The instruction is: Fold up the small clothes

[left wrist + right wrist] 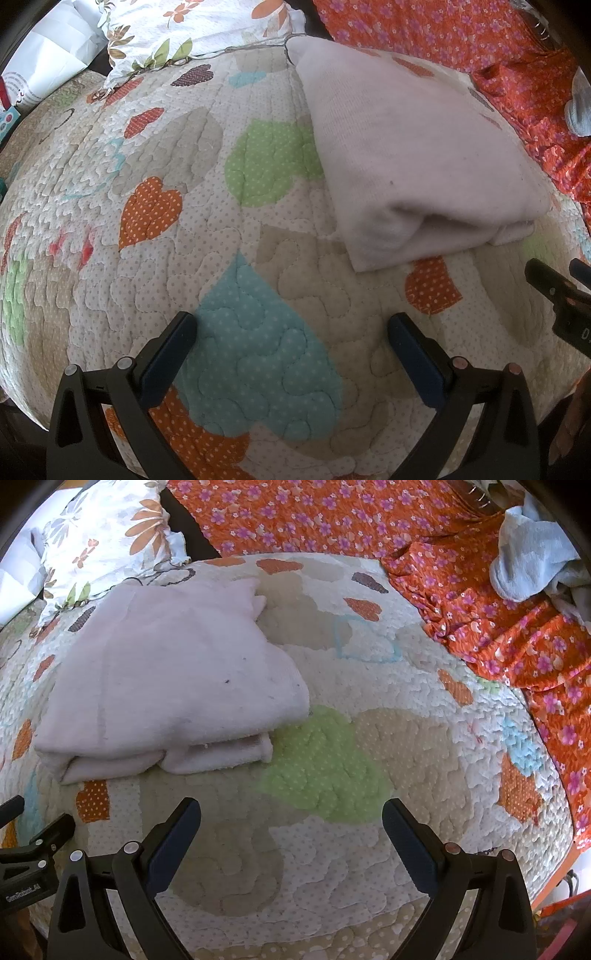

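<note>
I am looking at one pale pink garment (413, 155), already folded into a thick flat bundle and lying on the heart-patterned quilt (229, 280); in the right wrist view it (173, 679) is sitting left of centre, its layered edges facing my fingers. I am counting one such folded piece only. My left gripper (291, 354) is hovering over a blue heart patch, jaws spread wide and holding nothing, with the bundle ahead and to its right, apart from the fingertips. My right gripper (291, 838) is also hanging released and empty above the quilt, near a green patch, the bundle ahead to its left. Beyond the quilt I am seeing one orange floral sheet (369, 520), one white leaf-print pillow (107, 535), and a crumpled grey-blue cloth (528, 561) lying on the sheet at the far right.
</note>
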A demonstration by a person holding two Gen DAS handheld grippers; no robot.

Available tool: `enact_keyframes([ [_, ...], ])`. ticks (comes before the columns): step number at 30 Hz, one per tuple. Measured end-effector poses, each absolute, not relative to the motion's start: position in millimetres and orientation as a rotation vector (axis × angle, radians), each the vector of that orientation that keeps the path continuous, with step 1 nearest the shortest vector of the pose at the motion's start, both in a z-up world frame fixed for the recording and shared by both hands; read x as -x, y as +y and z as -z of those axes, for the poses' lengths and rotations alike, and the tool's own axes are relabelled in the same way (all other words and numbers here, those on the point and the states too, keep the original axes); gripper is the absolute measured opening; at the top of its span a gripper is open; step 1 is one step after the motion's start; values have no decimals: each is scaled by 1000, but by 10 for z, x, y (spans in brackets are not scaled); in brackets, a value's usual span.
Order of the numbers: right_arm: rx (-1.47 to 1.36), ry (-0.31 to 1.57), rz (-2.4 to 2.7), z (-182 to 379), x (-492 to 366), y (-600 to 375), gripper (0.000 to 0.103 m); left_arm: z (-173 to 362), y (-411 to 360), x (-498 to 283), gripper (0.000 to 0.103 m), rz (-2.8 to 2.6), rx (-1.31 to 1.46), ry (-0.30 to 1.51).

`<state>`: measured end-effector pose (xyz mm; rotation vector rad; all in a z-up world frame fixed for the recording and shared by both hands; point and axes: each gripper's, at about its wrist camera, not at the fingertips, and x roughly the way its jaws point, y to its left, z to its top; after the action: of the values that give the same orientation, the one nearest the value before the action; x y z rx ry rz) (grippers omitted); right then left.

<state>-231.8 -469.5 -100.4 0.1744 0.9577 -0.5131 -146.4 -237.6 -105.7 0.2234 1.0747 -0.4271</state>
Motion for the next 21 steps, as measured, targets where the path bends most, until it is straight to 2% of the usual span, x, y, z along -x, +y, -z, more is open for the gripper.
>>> enact_keyframes([
  [21, -149, 953, 502, 998, 2304, -4583, 100, 1053, -2373, 1470, 103, 428, -224, 1074],
])
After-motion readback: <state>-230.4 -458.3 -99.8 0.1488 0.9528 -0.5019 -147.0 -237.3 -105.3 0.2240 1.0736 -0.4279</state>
